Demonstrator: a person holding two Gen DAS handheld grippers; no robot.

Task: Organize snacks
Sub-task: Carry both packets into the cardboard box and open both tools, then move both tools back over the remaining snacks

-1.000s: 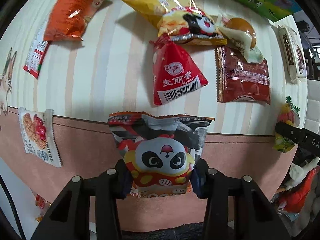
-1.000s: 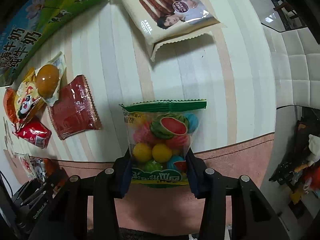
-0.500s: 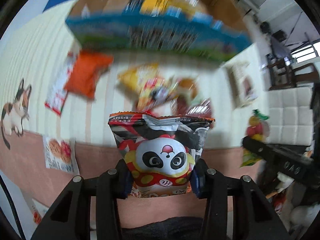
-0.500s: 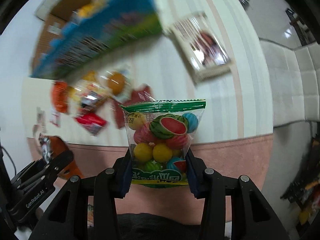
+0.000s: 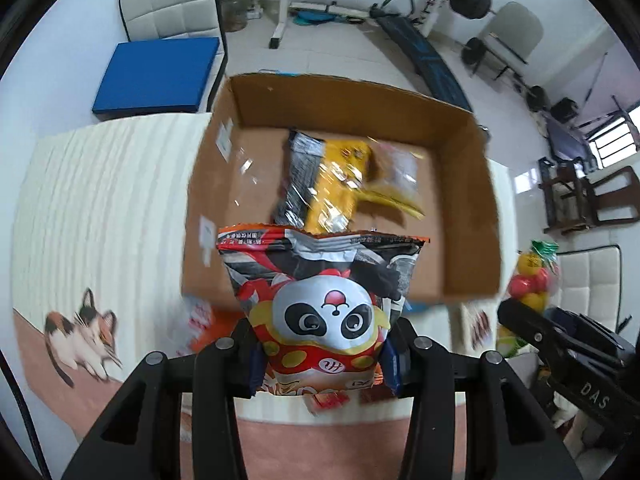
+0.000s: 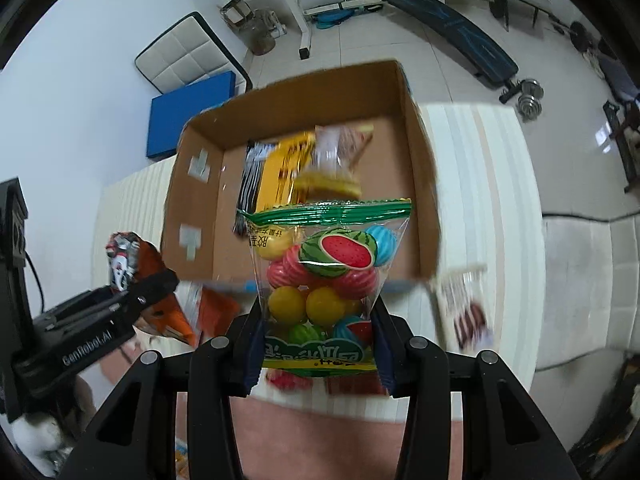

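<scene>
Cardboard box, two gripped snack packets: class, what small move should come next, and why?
Probably carry both packets forward over the cardboard box and only then open. The left gripper is shut on the panda snack bag, the right gripper on the fruit gummy bag. Both bags appear near the box's front wall. The box is open-topped, with a yellow and black packet inside.

The left claw (image 5: 322, 364) clamps a panda snack bag (image 5: 320, 304) above an open cardboard box (image 5: 468, 216).
</scene>
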